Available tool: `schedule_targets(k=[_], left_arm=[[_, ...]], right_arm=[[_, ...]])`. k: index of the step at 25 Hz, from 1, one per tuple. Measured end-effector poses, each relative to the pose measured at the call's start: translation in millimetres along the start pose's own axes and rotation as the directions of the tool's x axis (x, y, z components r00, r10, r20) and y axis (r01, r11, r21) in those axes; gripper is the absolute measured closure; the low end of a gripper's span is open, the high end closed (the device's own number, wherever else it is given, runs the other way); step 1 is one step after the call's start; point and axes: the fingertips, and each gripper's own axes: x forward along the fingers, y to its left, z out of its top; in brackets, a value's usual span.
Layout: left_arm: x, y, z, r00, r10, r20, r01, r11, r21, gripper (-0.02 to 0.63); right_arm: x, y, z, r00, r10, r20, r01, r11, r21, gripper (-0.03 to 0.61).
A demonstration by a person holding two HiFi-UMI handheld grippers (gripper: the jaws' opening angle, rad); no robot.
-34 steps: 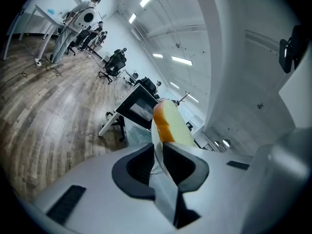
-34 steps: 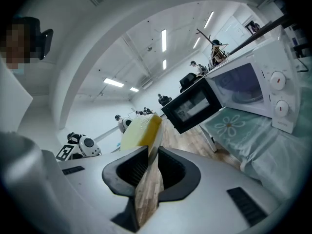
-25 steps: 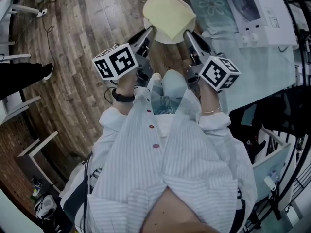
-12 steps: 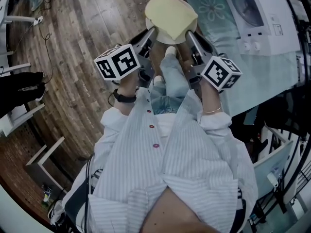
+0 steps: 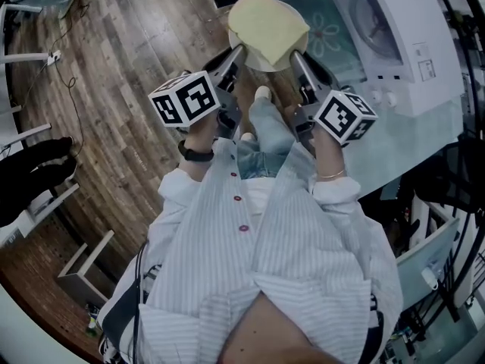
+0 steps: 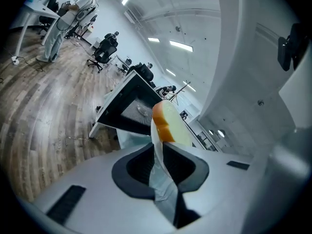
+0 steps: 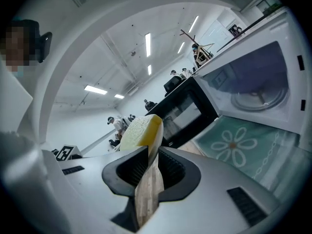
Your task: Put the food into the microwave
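Note:
A pale yellow slab of food [image 5: 267,25] lies on a white plate [image 5: 250,58] held out in front of me between both grippers. My left gripper [image 5: 235,55] is shut on the plate's left rim, my right gripper [image 5: 297,58] on its right rim. In the left gripper view the plate [image 6: 158,174] shows edge-on between the jaws [image 6: 158,147], with the food [image 6: 168,123] above. The right gripper view shows the same: plate edge [image 7: 148,189], jaws [image 7: 148,165], food [image 7: 139,130]. The white microwave [image 5: 386,36] stands at the upper right, its black door [image 7: 187,113] swung open and its turntable [image 7: 256,96] visible.
A teal mat with a flower pattern [image 5: 330,36] covers the table in front of the microwave. Wooden floor [image 5: 129,67] lies to the left. A dark-clad leg of another person [image 5: 34,177] is at the far left. Desks, chairs and several people stand far off.
Both grippers and the plate have moved together toward the microwave, which now sits closer and larger at the upper right. The grips on the plate are unchanged.

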Motion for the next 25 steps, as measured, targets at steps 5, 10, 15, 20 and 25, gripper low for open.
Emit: schedule_targets(k=[5,10,15,20,25], left_arm=[[42,-11,21,0.999,-0.027,-0.021,0.027,0.999,0.020,0.557],[75,-22,32,0.997,-0.065,-0.046,0.067,0.997,0.039,0.557],[104,-35,31,0.992,-0.094,-0.081,0.099,0.994,0.053,0.557],[121,-43,27,0.986,-0.110,-0.127,0.120,0.990,0.071,0.557],[137,-45,27,0.977,-0.130,-0.167,0.145,0.986,0.081,0.557]], right_arm=[[11,-23,35,0.999,-0.020,0.034,0.020,1.000,0.010,0.500],[13,-43,62,0.996,-0.047,0.072,0.047,0.999,0.005,0.500],[6,-64,78,0.991,-0.082,0.105,0.080,0.997,0.016,0.500],[-1,-79,85,0.984,-0.120,0.128,0.115,0.992,0.042,0.500],[-2,-91,90,0.975,-0.160,0.152,0.152,0.986,0.063,0.500]])
